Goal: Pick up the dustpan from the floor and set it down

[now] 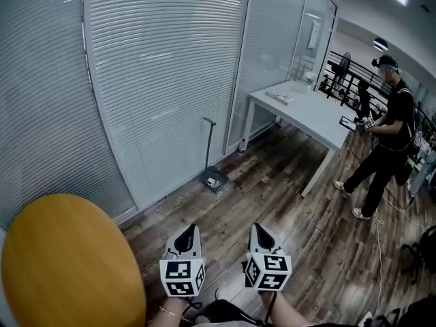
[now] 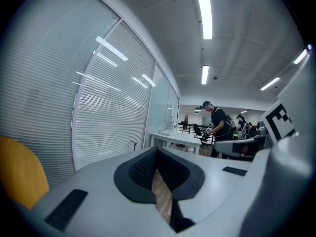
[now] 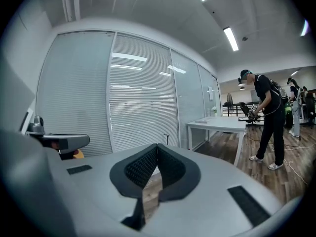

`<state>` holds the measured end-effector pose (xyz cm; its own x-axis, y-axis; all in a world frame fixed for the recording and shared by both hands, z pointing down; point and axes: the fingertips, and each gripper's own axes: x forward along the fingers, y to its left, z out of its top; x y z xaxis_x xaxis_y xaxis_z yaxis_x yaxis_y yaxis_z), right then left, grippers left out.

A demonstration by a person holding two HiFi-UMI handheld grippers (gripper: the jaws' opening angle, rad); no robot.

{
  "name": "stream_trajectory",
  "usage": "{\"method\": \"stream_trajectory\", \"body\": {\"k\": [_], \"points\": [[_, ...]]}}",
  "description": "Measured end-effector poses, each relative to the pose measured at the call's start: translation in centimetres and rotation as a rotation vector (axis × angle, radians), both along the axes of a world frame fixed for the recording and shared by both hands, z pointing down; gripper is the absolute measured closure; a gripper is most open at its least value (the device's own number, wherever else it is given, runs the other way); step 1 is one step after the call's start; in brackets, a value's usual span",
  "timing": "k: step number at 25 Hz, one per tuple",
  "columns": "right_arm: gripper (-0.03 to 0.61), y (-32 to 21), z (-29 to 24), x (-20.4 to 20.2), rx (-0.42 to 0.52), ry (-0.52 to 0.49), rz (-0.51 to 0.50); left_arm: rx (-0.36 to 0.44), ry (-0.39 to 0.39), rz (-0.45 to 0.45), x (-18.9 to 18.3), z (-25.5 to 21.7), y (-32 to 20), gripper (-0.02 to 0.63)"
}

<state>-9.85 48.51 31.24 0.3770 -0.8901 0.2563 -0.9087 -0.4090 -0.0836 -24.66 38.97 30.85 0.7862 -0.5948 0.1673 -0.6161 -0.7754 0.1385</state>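
Hovering low over the wooden floor [image 1: 286, 203], the left tool [image 1: 190, 230] and the right tool [image 1: 259, 229] sit side by side at the bottom of the head view, each with its marker cube nearest the camera. They point forward and slightly down. In its own view the left tool's dark pads meet at the tips, with only floor showing through the slit below them and nothing held. The right tool's view shows the same thing: jaws together, empty.

Just left of the left tool, a round yellow surface [image 1: 65, 264] fills the lower left corner.

Farther ahead, well apart from both tools, the dustpan [image 1: 214, 178] stands on the floor at the foot of the glass wall [image 1: 157, 80]. Its pan is flat on the boards and its thin handle rises upright against the closed blinds. Neither tool touches it.

Beyond the dustpan, what looks like a small bottle [image 1: 242, 144] stands on the floor near the wall, though it is too small to be sure. Behind it, a white surface [image 1: 306, 111] juts out from the glass. A person [image 1: 385, 135] in dark clothes stands at its far right end, holding something in both hands.
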Motion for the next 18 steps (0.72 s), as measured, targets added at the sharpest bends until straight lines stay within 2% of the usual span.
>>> {"method": "stream_trajectory", "body": {"k": [8,18], "points": [[0.546,-4.5,1.2,3.9,-0.005,-0.025,0.004,-0.015,-0.011,0.010,3.7,1.1,-4.4,0.597],[0.546,-12.0,0.7,12.5,-0.002,-0.016,-0.023,0.003,-0.016,-0.020,12.0,0.3,-11.8,0.597]]}}
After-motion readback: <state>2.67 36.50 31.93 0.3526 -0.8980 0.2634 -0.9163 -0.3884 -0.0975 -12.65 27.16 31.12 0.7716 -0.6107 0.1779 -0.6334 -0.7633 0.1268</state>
